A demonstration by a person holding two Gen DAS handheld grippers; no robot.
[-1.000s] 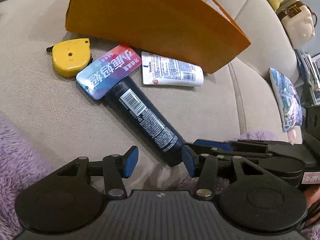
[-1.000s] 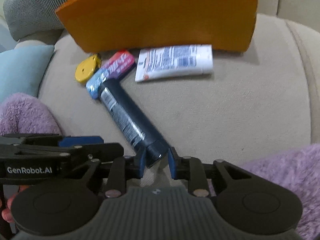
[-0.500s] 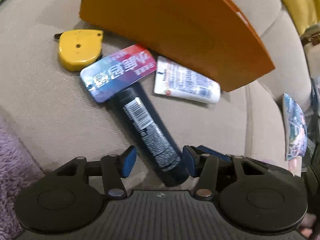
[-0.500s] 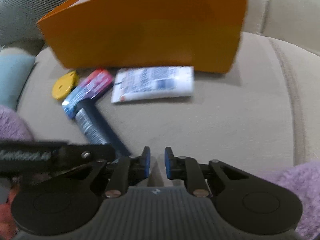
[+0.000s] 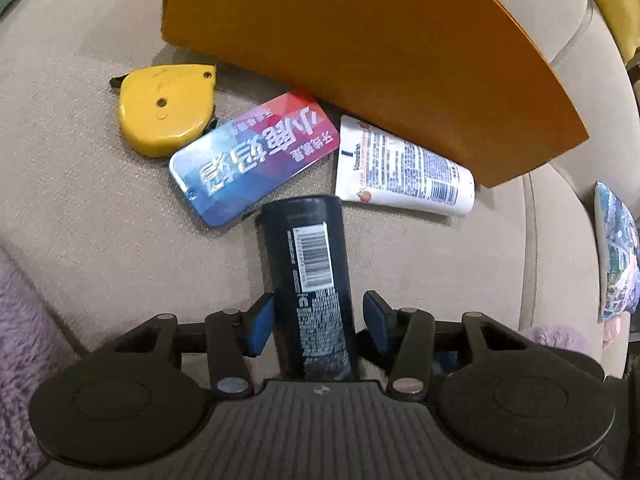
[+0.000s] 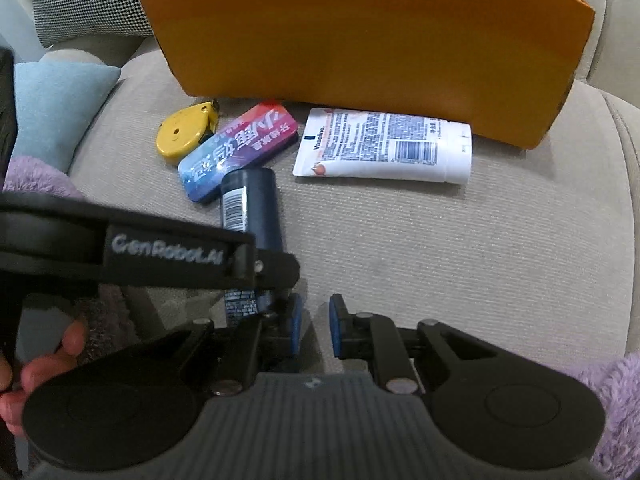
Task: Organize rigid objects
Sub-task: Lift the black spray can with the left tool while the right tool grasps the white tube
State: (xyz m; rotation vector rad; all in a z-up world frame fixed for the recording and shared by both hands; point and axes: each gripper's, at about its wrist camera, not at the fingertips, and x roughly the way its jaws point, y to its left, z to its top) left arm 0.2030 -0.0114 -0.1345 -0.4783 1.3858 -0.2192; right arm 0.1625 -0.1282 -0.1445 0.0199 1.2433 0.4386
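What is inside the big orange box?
You can't tell. The orange box shows only its outer wall in both views, so its inside is hidden. The yellow tape measure, colourful tin and white tube lie outside, in front of it.

Home living room: beige fabric sofa seat (image 6: 460,248), pale blue cushion (image 6: 52,108) at nine o'clock, checked black-and-white cushion (image 6: 88,4) at eleven o'clock.

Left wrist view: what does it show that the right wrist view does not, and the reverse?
Only left wrist: a patterned cushion at the right edge. Only right wrist: a houndstooth cushion and a person's fingers. Both: the orange box, yellow tape measure, colourful tin, white tube and dark can on the sofa.
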